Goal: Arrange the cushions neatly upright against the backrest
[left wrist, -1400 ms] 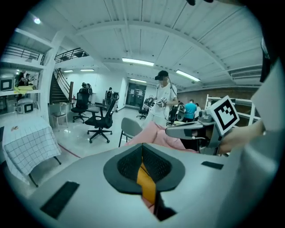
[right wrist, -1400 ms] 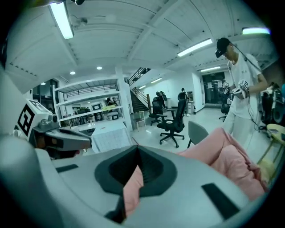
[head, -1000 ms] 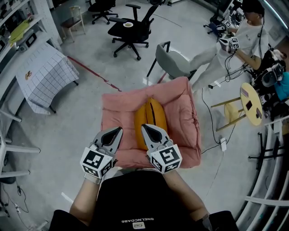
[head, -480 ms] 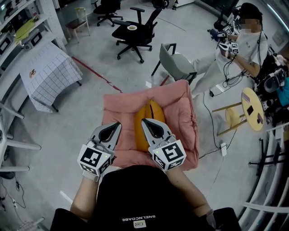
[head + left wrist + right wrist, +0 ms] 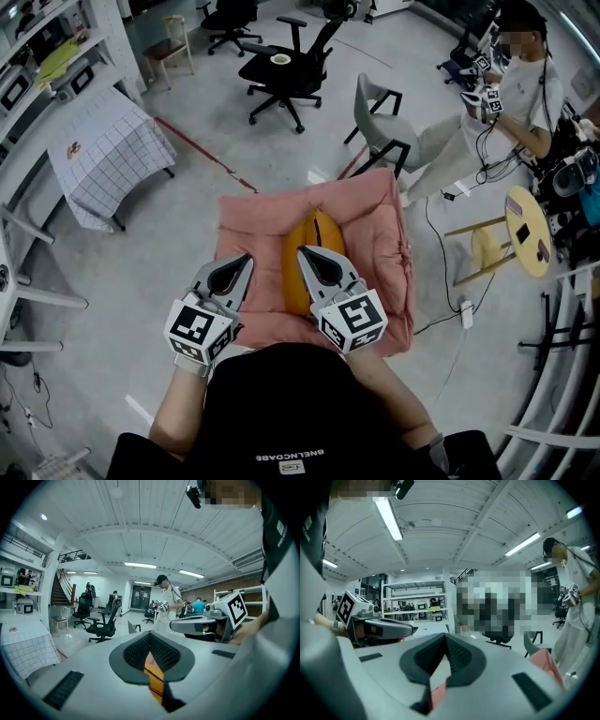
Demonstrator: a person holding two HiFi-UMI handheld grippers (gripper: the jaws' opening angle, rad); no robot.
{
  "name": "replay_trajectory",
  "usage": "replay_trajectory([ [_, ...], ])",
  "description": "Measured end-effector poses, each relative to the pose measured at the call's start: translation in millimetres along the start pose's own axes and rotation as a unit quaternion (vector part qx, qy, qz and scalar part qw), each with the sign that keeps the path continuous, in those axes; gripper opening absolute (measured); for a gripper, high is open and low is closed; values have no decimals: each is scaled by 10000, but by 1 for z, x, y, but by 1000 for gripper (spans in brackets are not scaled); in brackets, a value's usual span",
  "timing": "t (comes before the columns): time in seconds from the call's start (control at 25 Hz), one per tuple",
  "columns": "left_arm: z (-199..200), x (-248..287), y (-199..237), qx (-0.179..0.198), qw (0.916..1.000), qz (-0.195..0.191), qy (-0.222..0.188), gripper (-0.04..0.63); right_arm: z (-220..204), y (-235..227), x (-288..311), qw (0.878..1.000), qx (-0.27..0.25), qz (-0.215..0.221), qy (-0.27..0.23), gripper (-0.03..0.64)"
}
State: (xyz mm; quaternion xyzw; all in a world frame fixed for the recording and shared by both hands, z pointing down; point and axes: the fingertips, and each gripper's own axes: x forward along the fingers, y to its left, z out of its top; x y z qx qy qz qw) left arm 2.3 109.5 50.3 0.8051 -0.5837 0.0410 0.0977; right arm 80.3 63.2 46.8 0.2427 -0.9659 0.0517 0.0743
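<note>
Orange and smooth, the cushion (image 5: 303,232) lies in the middle of the pink armchair (image 5: 258,220), its long side running from the front edge towards the backrest. A dark line runs down its length, so it reads as two rounded halves pressed together; you cannot tell from above whether that is one cushion folded or two side by side. Its far end comes to a blunt point just short of the padded roll at the back. The armchair around it is quilted and puffy, with raised sides left and right.

Your right gripper (image 5: 309,260) hovers over the near half of the cushion, its jaws closed together with nothing between them; in the right gripper view only a strip of pink padding shows below the closed tips. Your left gripper (image 5: 242,270) sits just beside the cushion's left edge, over the pink seat, and its jaws are likewise pressed together and empty. Through the gap under them, the left gripper view shows a slice of orange with the same dark line.

Further out, a grey chair (image 5: 380,117) stands just behind the armchair, and a black office chair (image 5: 281,70) is beyond it. To your left a checked cloth (image 5: 112,155) drapes over a table. To your right a round yellow stool (image 5: 525,230) stands near a person (image 5: 520,89) in white holding grippers.
</note>
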Motion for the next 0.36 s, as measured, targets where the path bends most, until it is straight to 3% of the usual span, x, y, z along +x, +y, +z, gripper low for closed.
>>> replay_trajectory([
  [0.36, -8, -2, 5, -29, 10000, 55, 56, 12, -8, -4, 0, 9999, 13, -93, 52, 8],
])
